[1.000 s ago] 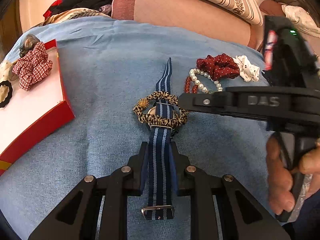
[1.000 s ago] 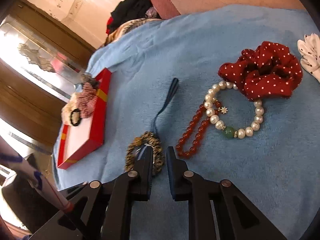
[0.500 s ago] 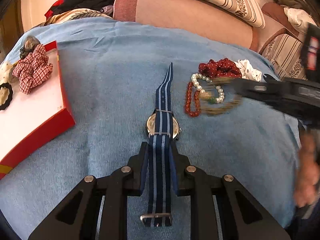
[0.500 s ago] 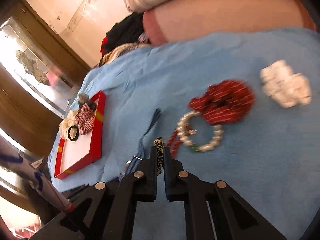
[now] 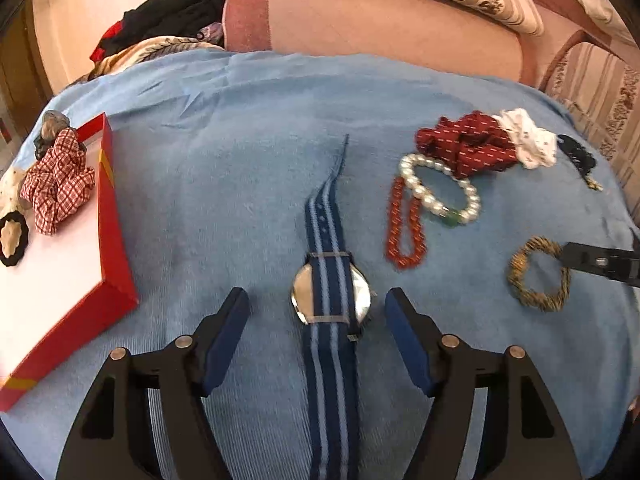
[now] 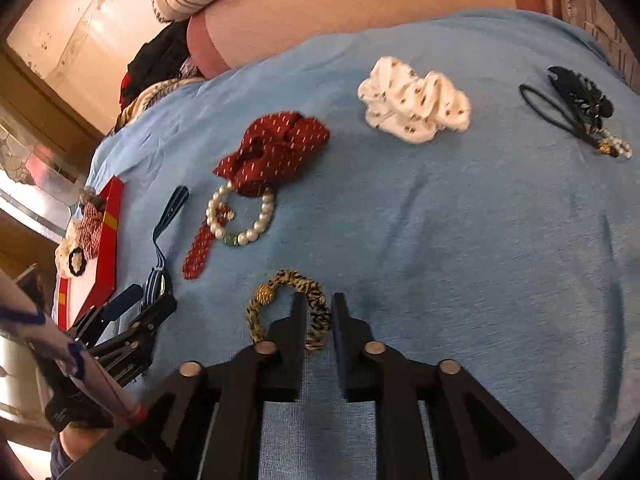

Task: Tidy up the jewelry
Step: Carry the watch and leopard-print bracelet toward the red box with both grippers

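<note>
Blue towel-like cloth (image 5: 224, 168) covers the surface, pink sofa cushion (image 5: 384, 24) behind. Red shallow box with white inside (image 5: 110, 240) at left edge holds a red-checked scrunchie (image 5: 56, 188), a cream scrunchie with black ring (image 5: 10, 236) and a grey hair tie (image 5: 52, 126). Left hand-held gripper (image 5: 318, 324) spread wide, straddling the blue-striped strap watch (image 5: 331, 300), not touching it. Right hand-held gripper (image 6: 318, 320) nearly together, pinching the leopard-print braided hair band (image 6: 290, 308) lying on the cloth. Loose nearby: pearl bracelet (image 5: 440, 192), red bead bracelet (image 5: 404, 228), dark red dotted scrunchie (image 5: 468, 148), white dotted scrunchie (image 6: 416, 106), black hair tie with charm (image 6: 576, 108).
</note>
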Demonstrator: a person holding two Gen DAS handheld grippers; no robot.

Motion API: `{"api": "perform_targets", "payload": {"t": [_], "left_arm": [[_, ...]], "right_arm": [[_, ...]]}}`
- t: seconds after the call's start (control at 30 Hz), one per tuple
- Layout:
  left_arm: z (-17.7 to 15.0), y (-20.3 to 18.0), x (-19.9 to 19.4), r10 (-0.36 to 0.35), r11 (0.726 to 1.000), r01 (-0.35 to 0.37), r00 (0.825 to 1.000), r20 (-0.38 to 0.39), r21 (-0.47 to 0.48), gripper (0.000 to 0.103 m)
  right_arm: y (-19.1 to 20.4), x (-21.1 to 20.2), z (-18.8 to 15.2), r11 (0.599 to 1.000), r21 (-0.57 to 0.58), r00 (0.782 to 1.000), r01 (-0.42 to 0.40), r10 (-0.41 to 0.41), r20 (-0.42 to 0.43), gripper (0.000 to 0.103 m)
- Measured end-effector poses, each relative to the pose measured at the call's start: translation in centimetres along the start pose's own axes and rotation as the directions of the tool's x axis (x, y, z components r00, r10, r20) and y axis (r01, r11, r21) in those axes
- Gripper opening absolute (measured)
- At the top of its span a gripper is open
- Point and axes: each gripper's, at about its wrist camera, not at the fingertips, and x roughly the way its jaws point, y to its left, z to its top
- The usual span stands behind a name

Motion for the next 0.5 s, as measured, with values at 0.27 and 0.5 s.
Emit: {"api": "perform_targets", "payload": {"t": [0.27, 0.5], "left_arm": [[0.3, -0.2, -0.1, 0.035, 0.999, -0.036, 0.999, 0.026, 0.033, 0.042], [0.2, -0.1, -0.7, 0.023, 0.999, -0.024, 0.999, 0.038, 0.032, 0.042]], "right_arm": [[1.4, -0.1, -0.1, 0.996, -0.084, 1.000, 0.022, -0.021, 0.019, 0.060], [4.0, 2.9, -1.3, 0.963, -0.252, 0.993, 0.091, -0.106, -0.045, 0.070]]}}
